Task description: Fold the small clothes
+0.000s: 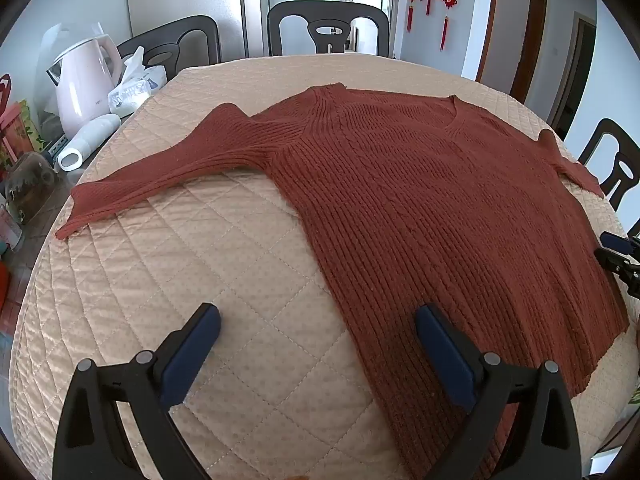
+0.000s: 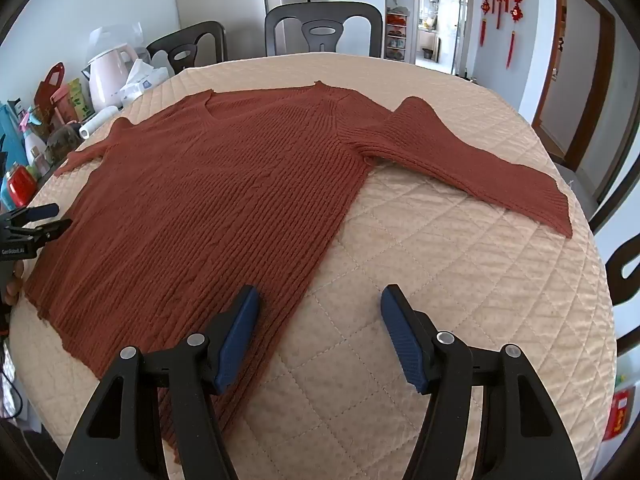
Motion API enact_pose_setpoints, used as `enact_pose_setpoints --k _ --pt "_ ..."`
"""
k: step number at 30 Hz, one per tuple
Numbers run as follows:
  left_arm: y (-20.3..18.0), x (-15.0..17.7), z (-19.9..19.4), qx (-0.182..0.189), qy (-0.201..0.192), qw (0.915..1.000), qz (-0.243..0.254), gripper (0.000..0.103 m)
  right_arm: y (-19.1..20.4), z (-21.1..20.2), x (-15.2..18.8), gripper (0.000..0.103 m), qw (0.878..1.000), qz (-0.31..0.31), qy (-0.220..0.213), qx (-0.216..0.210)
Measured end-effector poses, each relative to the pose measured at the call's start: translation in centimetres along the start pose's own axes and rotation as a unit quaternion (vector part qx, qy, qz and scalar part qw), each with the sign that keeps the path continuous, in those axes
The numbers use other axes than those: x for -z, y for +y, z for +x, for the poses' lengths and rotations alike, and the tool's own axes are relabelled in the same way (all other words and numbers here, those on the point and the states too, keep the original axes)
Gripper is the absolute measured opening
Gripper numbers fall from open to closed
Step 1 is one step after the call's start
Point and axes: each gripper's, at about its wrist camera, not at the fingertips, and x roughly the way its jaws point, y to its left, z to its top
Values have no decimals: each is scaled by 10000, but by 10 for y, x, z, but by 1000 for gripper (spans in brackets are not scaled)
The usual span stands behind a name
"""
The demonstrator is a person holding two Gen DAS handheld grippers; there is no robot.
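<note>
A rust-red knit sweater lies spread flat on a beige quilted table cover, both sleeves stretched out to the sides. It also shows in the right wrist view. My left gripper is open and empty, hovering over the sweater's lower left edge, one finger above the cover, the other above the knit. My right gripper is open and empty over the sweater's lower right edge. Each gripper appears at the edge of the other's view: the right gripper and the left gripper.
A pink kettle, tissue pack, white roller and jars crowd the left table side. Dark chairs stand behind the table, another chair at the right. The table edge curves close in front.
</note>
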Motion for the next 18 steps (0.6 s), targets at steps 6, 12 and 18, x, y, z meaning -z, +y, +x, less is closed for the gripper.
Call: enact_pose_setpoints --k 6,12,18 --pt "0 0 0 -1 -2 10000 1 100 0 0 0 64 10000 -2 -8 1" --pt "-1 0 0 -15 -2 10000 11 100 -1 0 0 64 10000 4 -2 -5" --pt "0 0 0 -9 -2 10000 7 100 0 0 0 64 10000 5 -2 -6"
